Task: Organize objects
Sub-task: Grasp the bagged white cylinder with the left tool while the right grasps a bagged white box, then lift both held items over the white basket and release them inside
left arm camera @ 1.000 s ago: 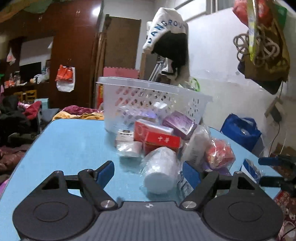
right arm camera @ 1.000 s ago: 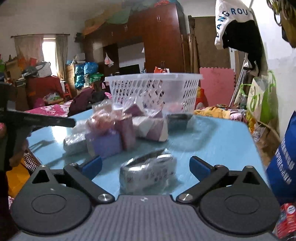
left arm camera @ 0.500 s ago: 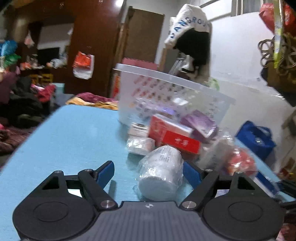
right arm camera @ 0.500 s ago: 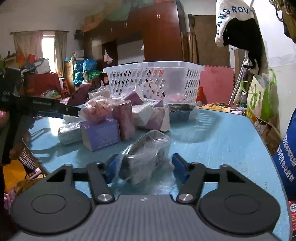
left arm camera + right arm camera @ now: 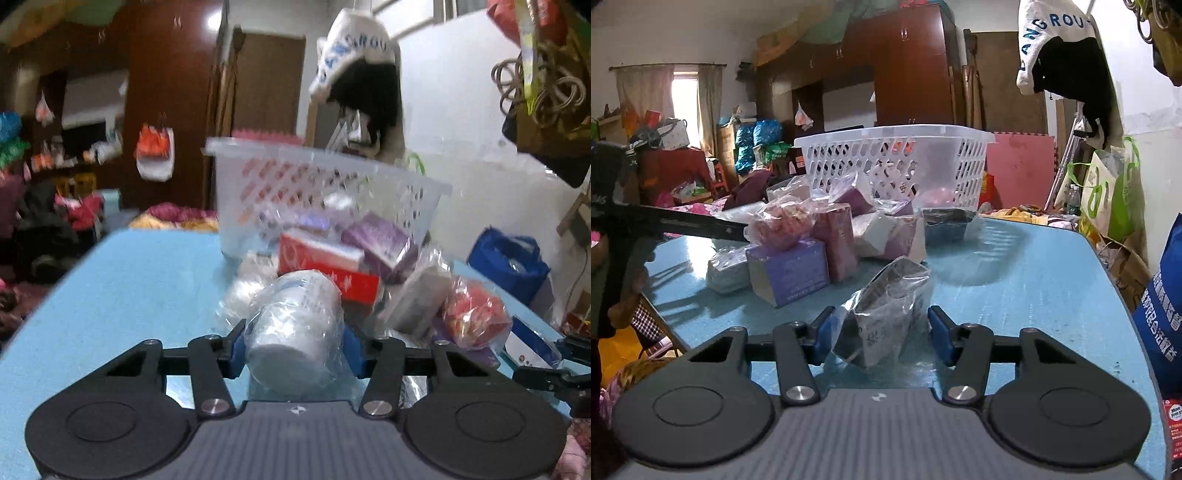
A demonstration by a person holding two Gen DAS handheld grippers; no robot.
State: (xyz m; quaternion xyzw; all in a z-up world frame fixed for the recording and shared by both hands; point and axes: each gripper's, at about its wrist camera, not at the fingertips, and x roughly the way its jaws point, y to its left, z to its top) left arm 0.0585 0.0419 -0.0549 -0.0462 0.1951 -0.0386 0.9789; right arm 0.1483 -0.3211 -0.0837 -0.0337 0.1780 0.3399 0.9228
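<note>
Standing at the far end of the blue table (image 5: 1034, 280), the white basket (image 5: 325, 184) lies straight ahead of both grippers. The left gripper (image 5: 293, 345) pinches a bagged white bottle (image 5: 295, 328), axis pointing basketward. The right gripper (image 5: 879, 334) brackets a bagged dark packet (image 5: 886, 302); its right finger (image 5: 940, 334) looks slightly clear of it.

Cluttered room: dark red-brown wardrobe (image 5: 908, 70) against the far wall, curtained window (image 5: 685, 99) glowing at left, pink foam mat (image 5: 1023, 166) leaning upright beside a white wall (image 5: 461, 122).
</note>
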